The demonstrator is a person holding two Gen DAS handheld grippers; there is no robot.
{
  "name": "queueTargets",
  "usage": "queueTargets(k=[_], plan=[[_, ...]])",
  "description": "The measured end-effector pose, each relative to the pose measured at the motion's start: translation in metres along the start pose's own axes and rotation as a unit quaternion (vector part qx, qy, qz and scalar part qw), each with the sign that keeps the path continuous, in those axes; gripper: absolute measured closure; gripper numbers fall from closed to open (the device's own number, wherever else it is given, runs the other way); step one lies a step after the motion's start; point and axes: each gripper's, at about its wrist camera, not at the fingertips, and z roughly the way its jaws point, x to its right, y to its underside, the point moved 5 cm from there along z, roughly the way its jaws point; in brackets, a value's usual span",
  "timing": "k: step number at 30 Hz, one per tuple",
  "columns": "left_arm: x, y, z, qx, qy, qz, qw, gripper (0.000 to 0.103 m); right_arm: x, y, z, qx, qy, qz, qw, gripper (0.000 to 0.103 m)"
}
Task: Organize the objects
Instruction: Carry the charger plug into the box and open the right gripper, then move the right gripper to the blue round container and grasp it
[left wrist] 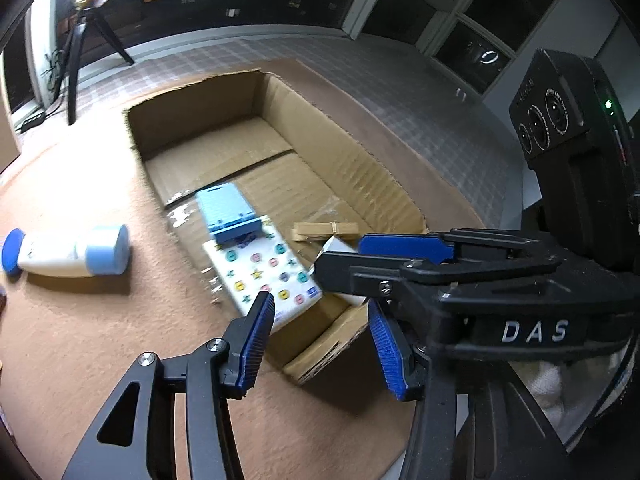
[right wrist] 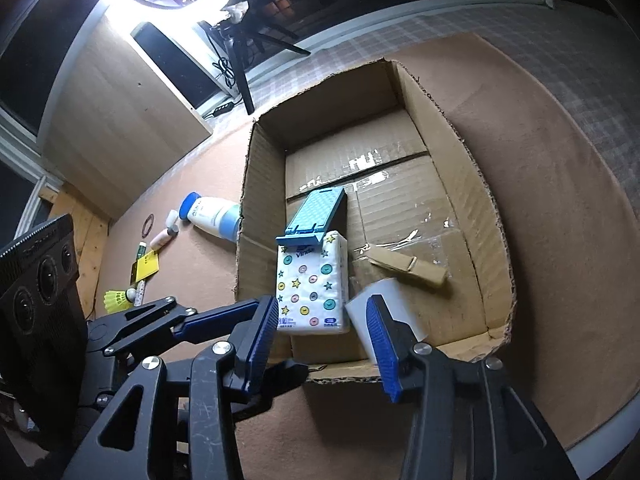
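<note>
Both tongs hang over the near end of an open brown corrugated cardboard box that sits on a pinkish-brown carpeted floor. Left tongs: blue-padded fingers apart, nothing between them; seen past them is the near part of the box. Right tongs: fingers apart as well, no pad pressing on anything; a white rounded object, partly blurred, lies just behind the right-hand finger, and I cannot tell whether they touch. Inside the box, on its taped floor: a white soft tissue pack printed with coloured buttons and stars, lying flat near the front left wall; a light blue plastic folding stand resting on the far end of that pack; a tan wooden clothes peg to the right of the pack, apart from it. Outside the box, on the carpet to its left: a white plastic bottle with blue cap and blue base, lying on its side. Further left in the right wrist view: a small pink tube, a yellow card, a yellow shuttlecock.
</note>
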Motion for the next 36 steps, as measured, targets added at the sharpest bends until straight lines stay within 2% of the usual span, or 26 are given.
queueTargets(k=[4,6,20,28,36], plan=[[-0.012,0.005,-0.014,0.010,0.003,-0.016,0.9998,0.050,-0.005,-0.001,0.000,0.003,0.000,-0.004,1.000,0.061],[-0.021,0.008,-0.020,0.014,-0.015,-0.022,0.9995,0.050,-0.010,-0.001,0.001,0.002,-0.001,-0.008,1.000,0.061],[-0.095,0.051,-0.071,0.033,-0.054,-0.091,0.9939,0.050,-0.068,-0.005,0.011,0.005,-0.011,-0.052,0.999,0.061],[-0.167,0.074,-0.100,0.042,-0.096,-0.159,0.9817,0.050,-0.113,-0.015,0.027,-0.004,-0.021,-0.096,0.995,0.061],[-0.229,0.068,-0.129,0.062,-0.125,-0.199,0.9700,0.050,-0.171,-0.051,0.058,-0.020,-0.033,-0.150,0.988,0.061]])
